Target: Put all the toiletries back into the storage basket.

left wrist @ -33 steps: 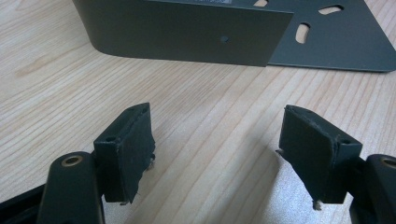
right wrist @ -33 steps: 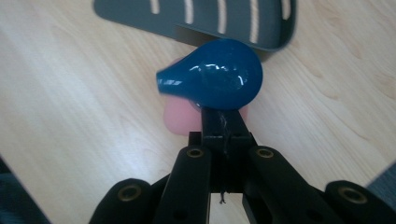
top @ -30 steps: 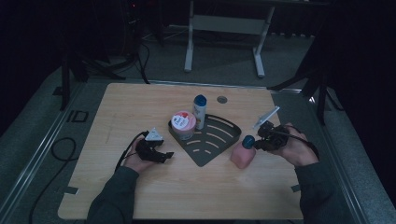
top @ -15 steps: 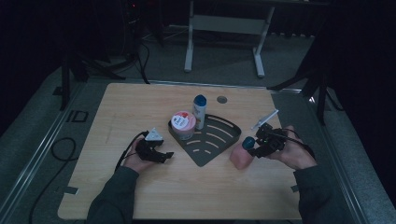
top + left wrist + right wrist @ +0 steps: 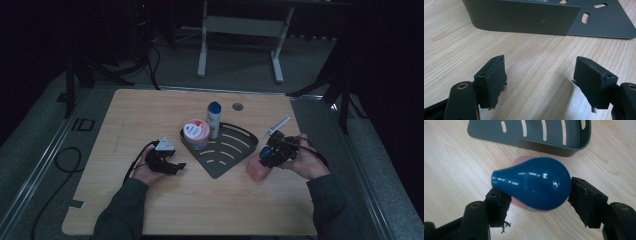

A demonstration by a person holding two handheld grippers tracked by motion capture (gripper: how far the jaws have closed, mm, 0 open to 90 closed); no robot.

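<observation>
Wood table [image 5: 150,115], pink bottle [image 5: 256,170] w/ blue cap [image 5: 534,182], R claw [image 5: 537,202] opening round cap, L claw [image 5: 540,80] open.

Probably dim lab: wooden table [image 5: 150,115], floor cables [image 5: 65,160], metal stand [image 5: 240,30].

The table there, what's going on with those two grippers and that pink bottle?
A person works two handheld grippers at a wooden table. The right gripper has just been opening around the blue pump top of a pink bottle standing beside a dark slotted rack; the top sits between its jaws. The left gripper rests open and empty near the rack. A pink-lidded jar and a blue-capped bottle stand in the rack.
</observation>
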